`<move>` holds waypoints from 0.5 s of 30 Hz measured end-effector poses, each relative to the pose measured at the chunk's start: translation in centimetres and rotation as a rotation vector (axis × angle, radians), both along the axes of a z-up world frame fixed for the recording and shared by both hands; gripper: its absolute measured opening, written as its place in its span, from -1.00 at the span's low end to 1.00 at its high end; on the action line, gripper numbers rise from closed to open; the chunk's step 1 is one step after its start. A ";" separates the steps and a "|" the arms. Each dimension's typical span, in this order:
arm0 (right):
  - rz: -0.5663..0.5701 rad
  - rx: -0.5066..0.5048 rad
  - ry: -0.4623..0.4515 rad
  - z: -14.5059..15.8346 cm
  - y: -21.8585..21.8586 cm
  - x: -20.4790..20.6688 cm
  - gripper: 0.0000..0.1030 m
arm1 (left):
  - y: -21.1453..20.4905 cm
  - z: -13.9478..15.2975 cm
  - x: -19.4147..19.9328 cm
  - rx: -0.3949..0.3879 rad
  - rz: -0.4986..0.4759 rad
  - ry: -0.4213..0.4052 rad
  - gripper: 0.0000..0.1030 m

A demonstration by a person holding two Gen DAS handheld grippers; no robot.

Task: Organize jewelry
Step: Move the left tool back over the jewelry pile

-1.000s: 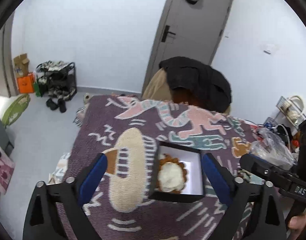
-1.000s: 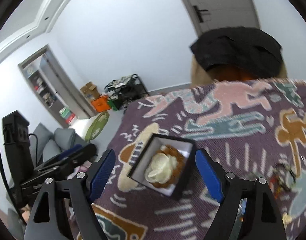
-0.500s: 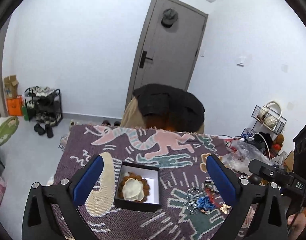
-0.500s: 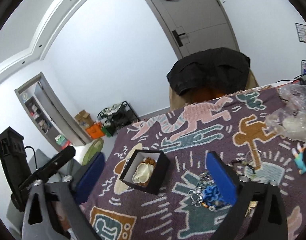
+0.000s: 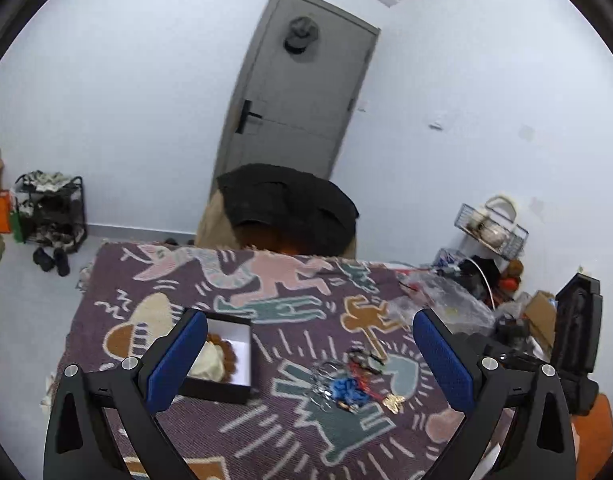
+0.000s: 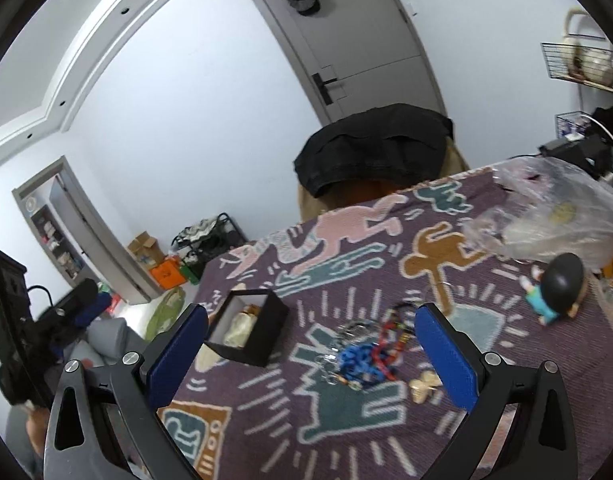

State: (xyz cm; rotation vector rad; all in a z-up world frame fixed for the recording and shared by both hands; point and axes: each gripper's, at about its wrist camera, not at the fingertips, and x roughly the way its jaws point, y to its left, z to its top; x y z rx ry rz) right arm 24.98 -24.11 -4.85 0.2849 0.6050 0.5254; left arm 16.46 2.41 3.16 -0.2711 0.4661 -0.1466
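Note:
A black jewelry box with a white lining holds a cream flower piece and brown beads; it sits on the patterned purple table cloth. It also shows in the right wrist view. A pile of jewelry with blue, red and silver pieces lies to the right of the box, and shows in the right wrist view. A small gold piece lies beside the pile. My left gripper is open and empty above the cloth. My right gripper is open and empty above the pile.
A clear plastic bag and a small dark-headed figurine lie at the table's right. A chair with a black jacket stands behind the table. A door and a shoe rack are at the back.
Both grippers have pulled back and up from the box, which now looks smaller. The jewelry pile has come into view to its right.

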 end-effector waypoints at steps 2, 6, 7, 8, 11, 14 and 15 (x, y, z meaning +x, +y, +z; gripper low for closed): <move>-0.019 -0.006 0.004 -0.5 -1.2 -0.1 1.00 | -1.3 0.1 0.0 0.048 -0.022 0.003 0.99; -0.059 -0.018 0.019 -1.8 -3.4 -0.1 1.00 | -3.8 -0.5 0.3 0.109 -0.082 0.037 0.99; -0.064 -0.016 0.027 -2.2 -3.9 -0.1 0.99 | -4.2 -0.8 0.5 0.109 -0.095 0.051 0.99; -0.067 -0.015 0.033 -2.4 -4.2 -0.1 0.97 | -4.8 -1.3 0.8 0.111 -0.112 0.070 0.99; -0.068 -0.006 0.066 -3.6 -5.0 0.2 0.70 | -6.3 -2.6 1.5 0.152 -0.122 0.096 0.84; -0.052 0.012 0.110 -5.1 -5.6 0.8 0.50 | -7.4 -4.3 2.6 0.164 -0.146 0.155 0.56; -0.053 0.013 0.121 -5.5 -5.7 0.8 0.48 | -7.6 -5.0 3.0 0.159 -0.155 0.184 0.50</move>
